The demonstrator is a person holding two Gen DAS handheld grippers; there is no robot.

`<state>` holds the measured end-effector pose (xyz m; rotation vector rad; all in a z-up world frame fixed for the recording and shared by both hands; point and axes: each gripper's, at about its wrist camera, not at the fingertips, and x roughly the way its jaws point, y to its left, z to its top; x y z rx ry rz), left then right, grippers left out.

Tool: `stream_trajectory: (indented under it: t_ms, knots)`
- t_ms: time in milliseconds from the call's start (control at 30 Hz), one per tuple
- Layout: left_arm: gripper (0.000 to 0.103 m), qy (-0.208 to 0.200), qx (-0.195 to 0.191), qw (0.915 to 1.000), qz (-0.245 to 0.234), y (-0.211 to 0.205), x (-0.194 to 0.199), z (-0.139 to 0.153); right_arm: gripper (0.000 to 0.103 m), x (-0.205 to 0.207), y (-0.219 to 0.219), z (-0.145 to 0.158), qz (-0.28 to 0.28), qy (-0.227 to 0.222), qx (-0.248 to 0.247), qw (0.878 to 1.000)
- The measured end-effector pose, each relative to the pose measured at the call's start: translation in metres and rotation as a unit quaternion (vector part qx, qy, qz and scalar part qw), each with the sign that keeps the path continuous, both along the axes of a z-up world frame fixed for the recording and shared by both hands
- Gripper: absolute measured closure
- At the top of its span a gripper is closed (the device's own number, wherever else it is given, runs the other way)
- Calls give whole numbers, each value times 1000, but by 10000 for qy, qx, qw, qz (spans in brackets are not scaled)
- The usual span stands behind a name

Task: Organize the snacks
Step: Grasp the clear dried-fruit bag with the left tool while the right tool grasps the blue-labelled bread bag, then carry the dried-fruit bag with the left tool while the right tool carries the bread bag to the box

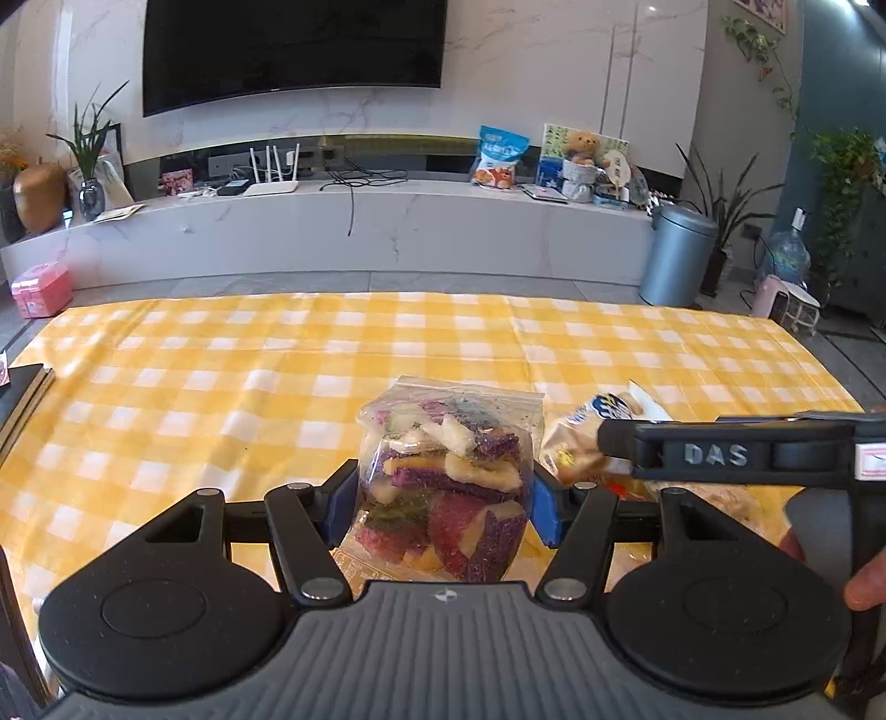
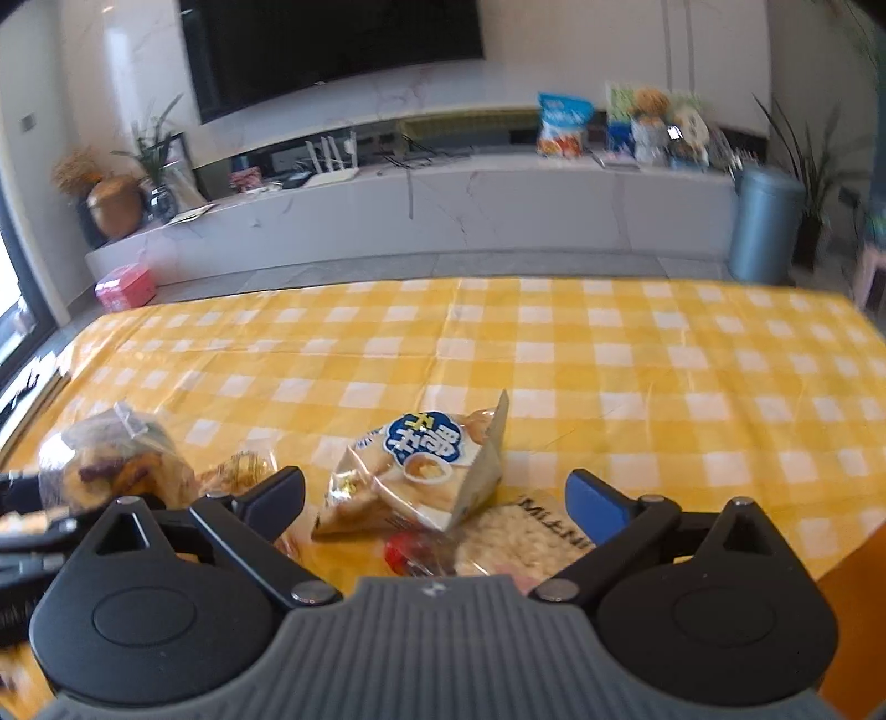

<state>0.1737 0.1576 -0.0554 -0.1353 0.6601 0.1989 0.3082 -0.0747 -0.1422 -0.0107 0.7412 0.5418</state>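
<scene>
Left gripper (image 1: 443, 498) fingers clamp a clear zip bag of dried fruit (image 1: 443, 476); only the right-wrist view shows the right gripper (image 2: 437, 498) fingers wide above a blue-labelled snack packet (image 2: 421, 471) on the yellow-checked counter (image 2: 609, 360).

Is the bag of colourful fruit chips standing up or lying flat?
Standing up. The fruit bag is upright, pinched between the left gripper's blue pads, its zip top pointing up.

Both wrist cameras look down close over the shared checked tablecloth (image 1: 277, 354), facing the television (image 1: 293, 50).
</scene>
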Motion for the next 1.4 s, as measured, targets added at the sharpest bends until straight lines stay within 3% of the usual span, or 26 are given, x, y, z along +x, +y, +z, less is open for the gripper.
stream_trajectory:
  t_ms: [300, 367, 433, 533, 633, 833, 1133, 1400]
  knots:
    - [33, 79, -101, 9999, -41, 5, 3, -7, 7, 29, 20, -19, -301, 329, 85, 9990]
    - [33, 66, -116, 9999, -33, 5, 2, -7, 16, 32, 23, -23, -268, 403, 63, 9988]
    - [33, 67, -115, 9999, -35, 6, 3, -6, 18, 32, 26, -26, -256, 419, -20, 9988]
    - [33, 80, -129, 9999, -35, 5, 3, -6, 36, 27, 25, -25, -171, 322, 29, 9993]
    - [33, 98, -151, 9998, -15, 3, 1, -4, 46, 25, 25, -24, -125, 317, -67, 9994]
    - [33, 105, -278, 9996, -5, -3, -11, 2, 69, 14, 16, -9, -87, 180, 22, 9998]
    - [33, 46, -452, 9990, -22, -17, -37, 21, 73, -16, -13, 36, -57, -132, 303, 9994]
    - [33, -254, -380, 9985, -296, -49, -59, 54, 73, -54, -62, 77, -182, -317, 754, 9965]
